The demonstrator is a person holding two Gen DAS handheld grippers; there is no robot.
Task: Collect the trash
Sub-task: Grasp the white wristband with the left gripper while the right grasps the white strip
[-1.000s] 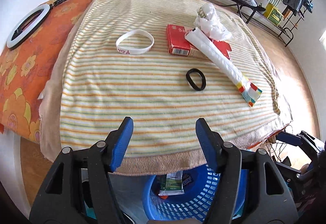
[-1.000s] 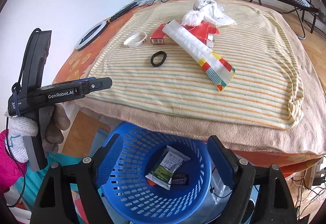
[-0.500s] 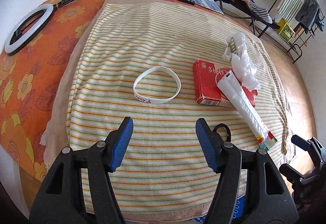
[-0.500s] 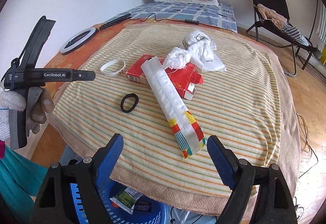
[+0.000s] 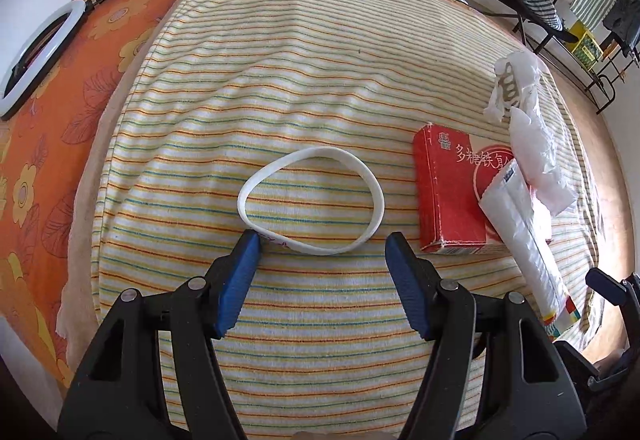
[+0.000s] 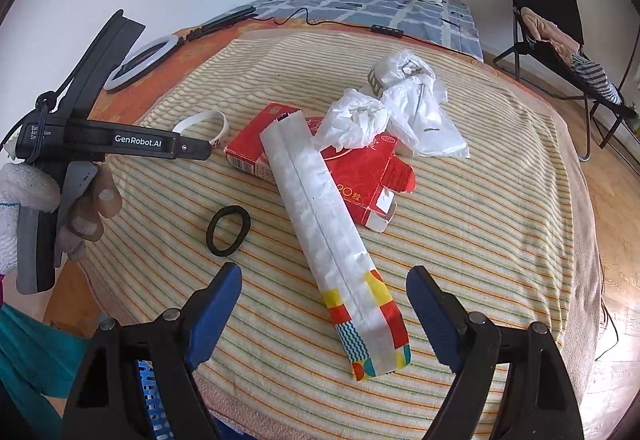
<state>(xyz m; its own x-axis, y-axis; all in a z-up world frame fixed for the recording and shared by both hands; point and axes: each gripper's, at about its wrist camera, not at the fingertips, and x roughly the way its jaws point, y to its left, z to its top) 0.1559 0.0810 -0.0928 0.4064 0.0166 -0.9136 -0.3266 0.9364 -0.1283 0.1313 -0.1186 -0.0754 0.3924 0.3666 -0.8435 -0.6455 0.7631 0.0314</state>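
Moved since a second ago: both your grippers, off the blue basket and over the striped towel; left gripper, jaws spread and just widened, empty, at the white wristband; right gripper, spread, empty, straddling the long white wrapper across the red box.

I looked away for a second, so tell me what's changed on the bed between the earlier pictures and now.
Both claws came in from the blue basket at the bed's edge and over the striped towel. The left claw, jaws just opening slightly, now frames the white wristband; the right claw faces the long white wrapper. Neither holds anything. The wristband, red box, black hair tie and crumpled bags haven't moved.
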